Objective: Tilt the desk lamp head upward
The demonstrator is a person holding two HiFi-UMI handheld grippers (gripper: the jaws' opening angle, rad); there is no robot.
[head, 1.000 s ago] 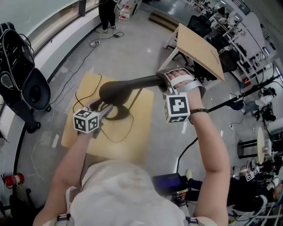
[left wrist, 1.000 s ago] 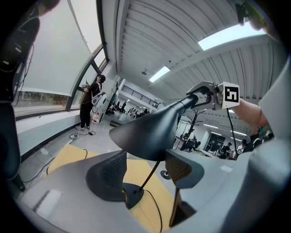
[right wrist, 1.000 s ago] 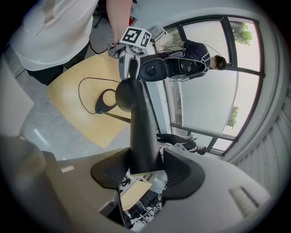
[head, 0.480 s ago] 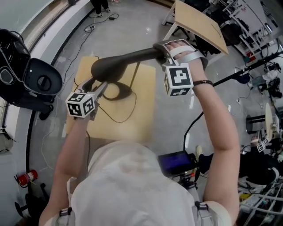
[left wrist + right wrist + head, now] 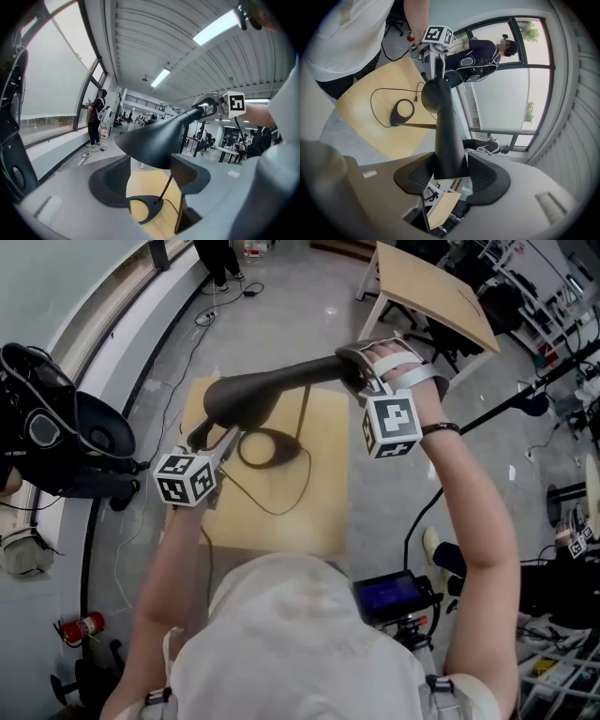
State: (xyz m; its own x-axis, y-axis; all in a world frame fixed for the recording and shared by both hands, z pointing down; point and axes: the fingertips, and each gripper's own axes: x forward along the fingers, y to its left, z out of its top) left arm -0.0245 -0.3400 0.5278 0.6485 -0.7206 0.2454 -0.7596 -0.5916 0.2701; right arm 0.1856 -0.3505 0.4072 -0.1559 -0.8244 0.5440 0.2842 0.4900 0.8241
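On the left, my left gripper (image 5: 150, 169) sits under the wide mouth of the long black cone-shaped lamp head (image 5: 272, 388). Its jaws stand wide apart. The rim lies across the gap between them, and I see no pinch, more a prop from below. Whether the pads actually touch the rim, I can't tell.

The mouth points toward 9 o'clock in the head view and faces partly down at the light wooden table (image 5: 314, 521). The lamp head lies close to level. So I judge the tilt begun but not finished: the mouth needs to come up further.

Below, the black ring-shaped base (image 5: 262, 448) rests flat on the table. A thin stem (image 5: 419, 124) rises from it, and a black cord (image 5: 281, 501) loops off toward 5 o'clock.

Over at 2 o'clock, my right gripper (image 5: 450, 171) has the narrow tail of the lamp head. Its jaws are well spread but closed on both sides of it, a firm clamp. What's left, as I read it, is raising the mouth and letting go.
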